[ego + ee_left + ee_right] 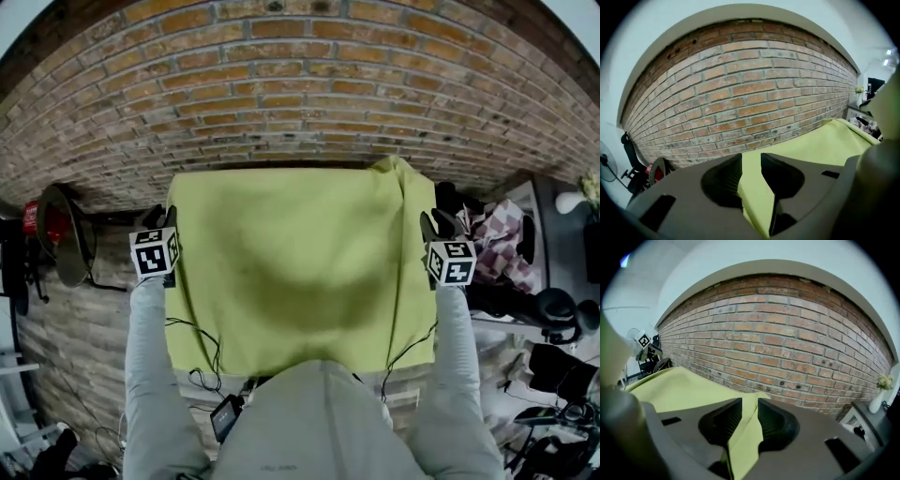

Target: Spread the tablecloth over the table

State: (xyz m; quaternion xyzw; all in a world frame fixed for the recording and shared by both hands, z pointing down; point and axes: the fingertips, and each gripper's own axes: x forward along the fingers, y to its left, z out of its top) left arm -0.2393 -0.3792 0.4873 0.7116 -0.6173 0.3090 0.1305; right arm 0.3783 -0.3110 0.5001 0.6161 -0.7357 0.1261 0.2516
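Note:
A yellow-green tablecloth point(300, 272) is stretched wide in front of me, sagging a little in the middle, and it hides whatever lies under it. My left gripper point(161, 220) holds its left edge and my right gripper point(439, 227) its right edge, both at about the same height. In the left gripper view the tablecloth point(820, 140) runs off to the right, and a fold of it fills the gap of the left gripper point(751, 161). In the right gripper view the tablecloth point(679, 385) runs off to the left, and the right gripper point(749, 406) is pinched on a fold.
A brick wall point(300, 84) stands close behind the cloth. A round fan point(61, 234) stands at the left by the wall. A cluttered shelf with bags and gear point(525, 262) is at the right. Cables point(202, 361) hang below the cloth's near edge.

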